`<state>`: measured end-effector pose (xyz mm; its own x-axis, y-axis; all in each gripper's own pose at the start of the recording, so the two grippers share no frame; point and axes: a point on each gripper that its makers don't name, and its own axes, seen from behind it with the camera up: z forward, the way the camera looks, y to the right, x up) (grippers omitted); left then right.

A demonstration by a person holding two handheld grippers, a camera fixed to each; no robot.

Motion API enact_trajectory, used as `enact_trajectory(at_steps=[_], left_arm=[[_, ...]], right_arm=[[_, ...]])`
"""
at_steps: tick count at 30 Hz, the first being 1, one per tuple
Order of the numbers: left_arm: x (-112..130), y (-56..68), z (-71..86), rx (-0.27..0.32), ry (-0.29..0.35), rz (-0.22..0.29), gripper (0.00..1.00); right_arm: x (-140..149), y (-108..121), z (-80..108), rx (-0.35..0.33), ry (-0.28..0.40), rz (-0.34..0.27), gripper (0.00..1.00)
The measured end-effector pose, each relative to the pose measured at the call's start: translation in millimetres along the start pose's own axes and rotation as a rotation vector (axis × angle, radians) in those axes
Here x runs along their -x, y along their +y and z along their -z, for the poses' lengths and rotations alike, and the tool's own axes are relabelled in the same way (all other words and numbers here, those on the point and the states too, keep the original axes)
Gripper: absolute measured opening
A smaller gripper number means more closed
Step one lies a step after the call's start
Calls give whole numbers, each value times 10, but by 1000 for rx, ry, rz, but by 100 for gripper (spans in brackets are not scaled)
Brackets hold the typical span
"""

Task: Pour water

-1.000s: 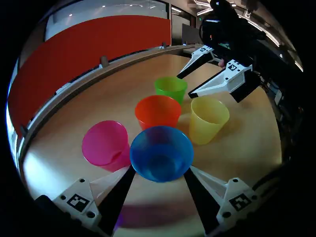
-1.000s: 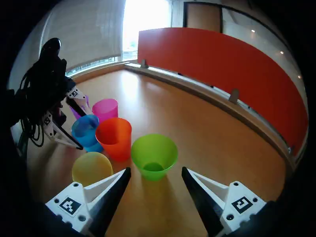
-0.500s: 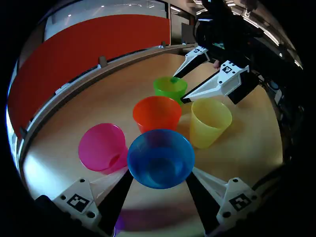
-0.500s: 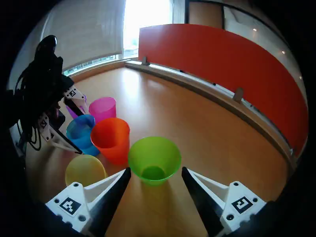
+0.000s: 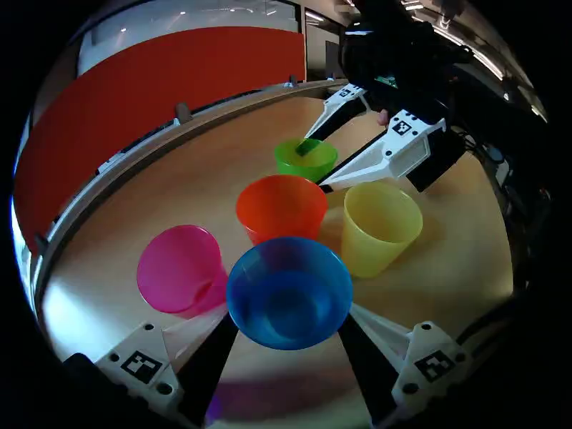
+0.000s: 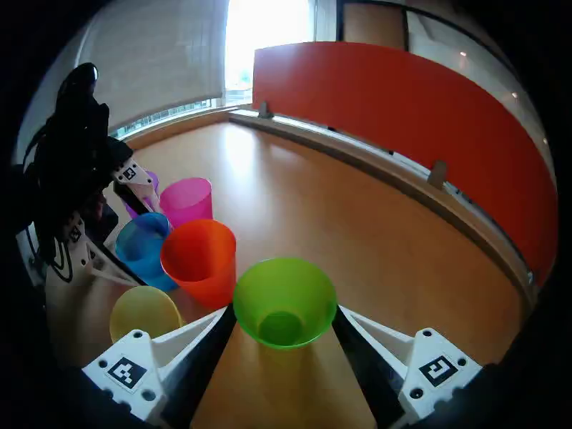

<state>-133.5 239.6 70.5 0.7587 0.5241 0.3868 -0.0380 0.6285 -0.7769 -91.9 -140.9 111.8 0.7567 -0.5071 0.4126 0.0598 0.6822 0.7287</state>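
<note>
Glossy pale-wood tabletop (image 5: 450, 279), bounded on its far side by a grey rail (image 5: 164, 136) and a tall orange-red partition panel (image 5: 157, 79). Behind the panel in the right gripper view, a bright window (image 6: 268, 43) beside a lowered pale blind (image 6: 157, 64). Strips of ceiling light (image 5: 493, 68) over a dim office space in the left gripper view.

Five tinted plastic cups, upright, clustered close together on the wood. Blue cup (image 5: 289, 293) nearest the left gripper (image 5: 288, 318), pink cup (image 5: 179, 268) just beside it. Orange cup (image 5: 281, 207) in the middle, yellow cup (image 5: 379, 225) next to that, green cup (image 5: 306, 159) at the far end. Something purple (image 6: 149, 184), half hidden behind a finger of the left gripper in the right gripper view.

Left gripper spread wide around the blue cup, one finger at either side of the rim. Pressing or merely flanking: impossible to tell. Right gripper (image 6: 283, 311) spread just as wide, with the green cup between its fingertips, touching the rim or very nearly so. Water in any cup: impossible to judge through the coloured plastic.

Square black-and-white coded markers (image 6: 127, 372) on the white finger mounts of both grippers.
</note>
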Motion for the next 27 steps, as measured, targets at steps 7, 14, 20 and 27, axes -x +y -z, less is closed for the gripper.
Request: enact_trajectory(at_steps=[7, 14, 20, 27], left_arm=[[-26, -5, -7, -4, 12, -5, 86], [-39, -5, -6, -12, 22, -24, 82], [-43, -15, 3, -16, 25, -21, 81], [-34, -22, 10, -16, 24, -21, 81]], right_arm=[[-2, 3, -46, 7, -3, 5, 93], [6, -6, -46, 6, -1, 3, 90], [11, -10, -38, 2, 9, -5, 89], [-23, 5, -13, 3, 23, -12, 89]])
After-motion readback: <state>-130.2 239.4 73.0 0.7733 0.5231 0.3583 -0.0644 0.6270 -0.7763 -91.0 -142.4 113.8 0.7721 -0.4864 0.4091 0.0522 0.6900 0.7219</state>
